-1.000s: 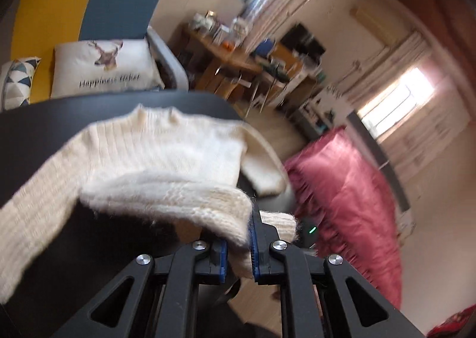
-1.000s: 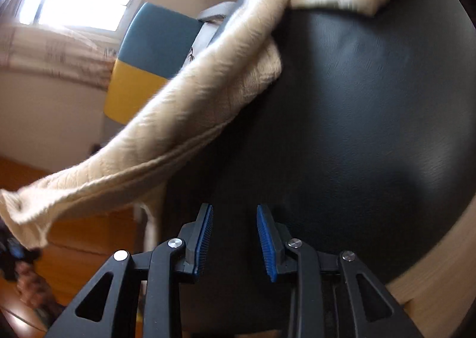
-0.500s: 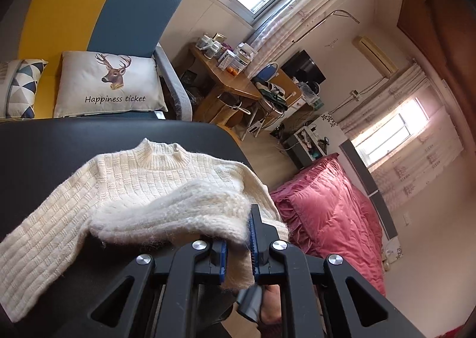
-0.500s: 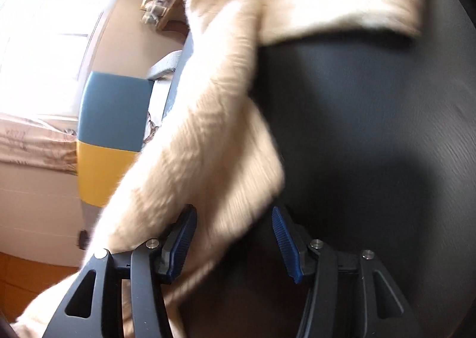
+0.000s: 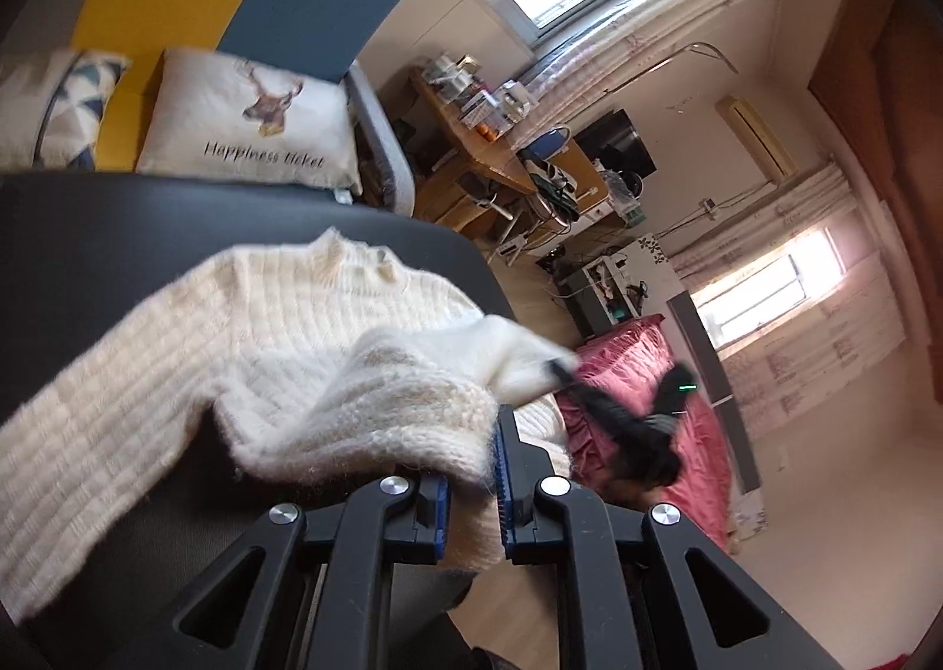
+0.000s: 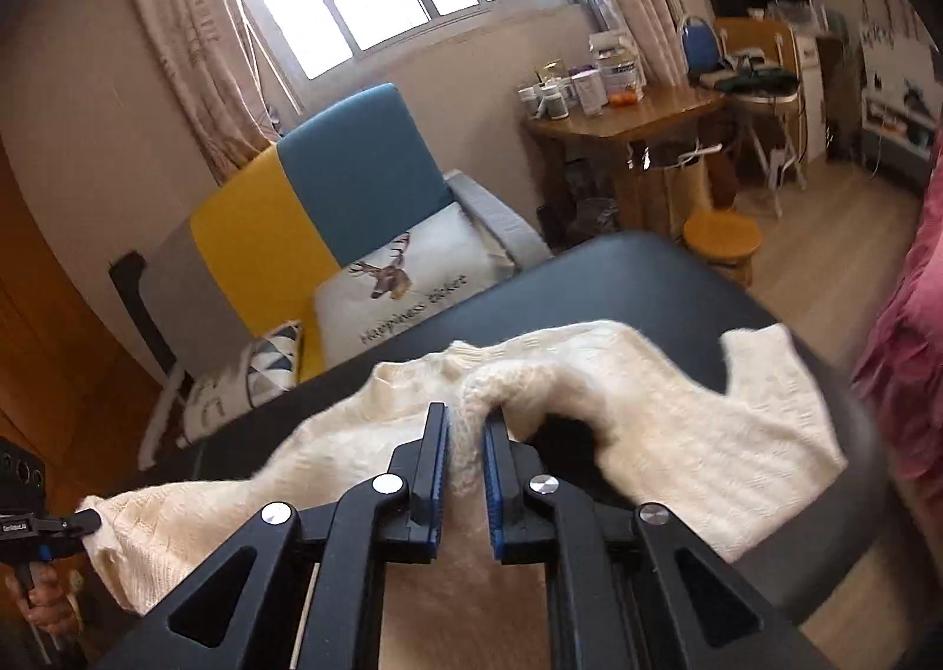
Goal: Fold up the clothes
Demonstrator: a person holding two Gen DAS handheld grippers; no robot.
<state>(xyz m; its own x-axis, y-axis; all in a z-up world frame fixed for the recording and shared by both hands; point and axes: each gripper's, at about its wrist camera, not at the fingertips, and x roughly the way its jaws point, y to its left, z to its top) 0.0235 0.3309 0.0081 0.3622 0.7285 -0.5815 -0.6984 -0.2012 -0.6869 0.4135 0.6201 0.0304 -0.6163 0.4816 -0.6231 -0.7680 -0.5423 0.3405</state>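
The sweater (image 6: 678,446) lies spread on the surface (image 6: 636,281), its collar toward the far edge and one sleeve running off toward the near left corner. A fold of its hem sits between the fingers (image 6: 433,469) of the right gripper (image 6: 465,469) at the near edge; another fold sits in the left gripper (image 5: 471,469). Beyond the far edge stands a sofa (image 6: 330,187) with a deer cushion (image 6: 406,287) on its seat. Right of the sofa stands a wooden desk (image 6: 625,122) with jars on it, and a stool (image 6: 719,243) before it. A bed (image 5: 654,375) lies off the surface's right edge.
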